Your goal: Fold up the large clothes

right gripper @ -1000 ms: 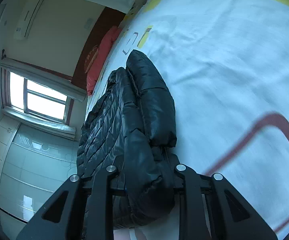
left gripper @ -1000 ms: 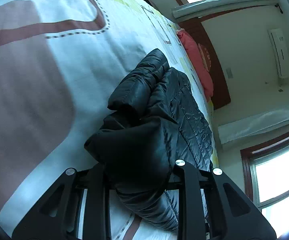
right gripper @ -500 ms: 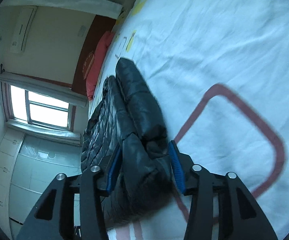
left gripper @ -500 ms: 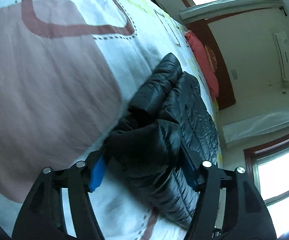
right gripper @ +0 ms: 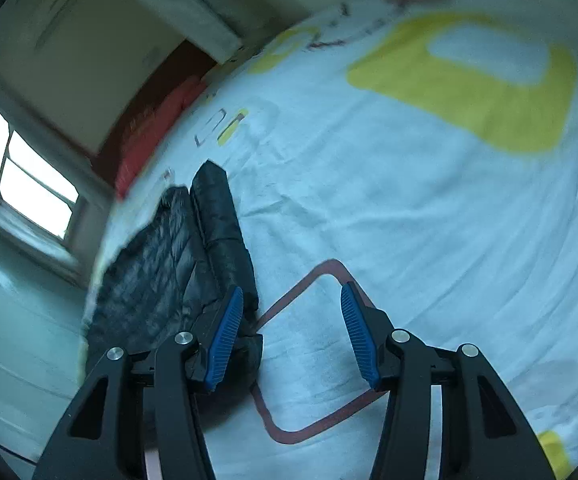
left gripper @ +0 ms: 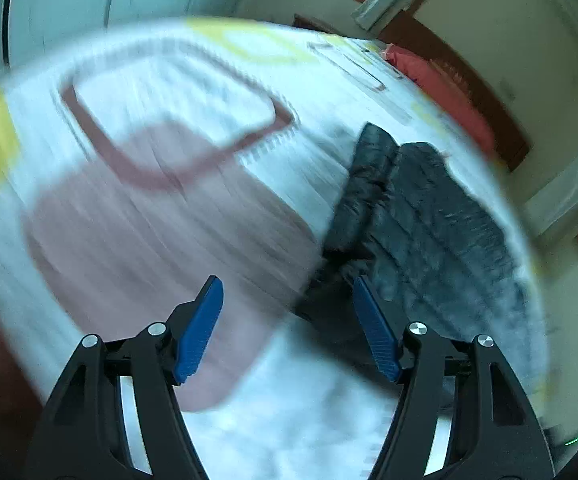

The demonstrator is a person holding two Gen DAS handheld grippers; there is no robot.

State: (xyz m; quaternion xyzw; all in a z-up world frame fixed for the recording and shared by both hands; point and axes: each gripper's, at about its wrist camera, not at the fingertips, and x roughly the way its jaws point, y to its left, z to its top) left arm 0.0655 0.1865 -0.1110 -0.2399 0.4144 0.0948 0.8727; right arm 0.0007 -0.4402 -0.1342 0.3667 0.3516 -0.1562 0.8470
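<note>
Lying folded on the white bedsheet with maroon and yellow printed shapes [left gripper: 161,208], the black quilted puffer jacket [left gripper: 429,216] sits at about 2 o'clock from the left gripper [left gripper: 287,328] in the left wrist view. Left gripper: jaws spread wide, blue ribbed pads [left gripper: 201,326] bare, nothing between them. The jacket's near dark edge falls just beyond the right-hand pad; contact cannot be judged through the motion blur.

Right wrist view: same jacket [right gripper: 169,264] at about 10 o'clock from the right gripper [right gripper: 291,334], running away toward 11 o'clock along the bed's far edge. Right gripper: jaws apart, only sheet [right gripper: 409,184] and a maroon outline between the pads. The left-hand blue pad [right gripper: 225,336] overlaps the jacket's near end in the picture; touching or just above, cannot tell.

Hard to read: left view heavily smeared, quilting lost, sheet pattern streaked. The jacket's near corner is hidden behind the black finger frames in both views. A red pillow [left gripper: 441,92] shows at 1 o'clock against a dark headboard, blurred. A bright window [right gripper: 21,184] sits at 9 o'clock in the right view, its detail washed out.
</note>
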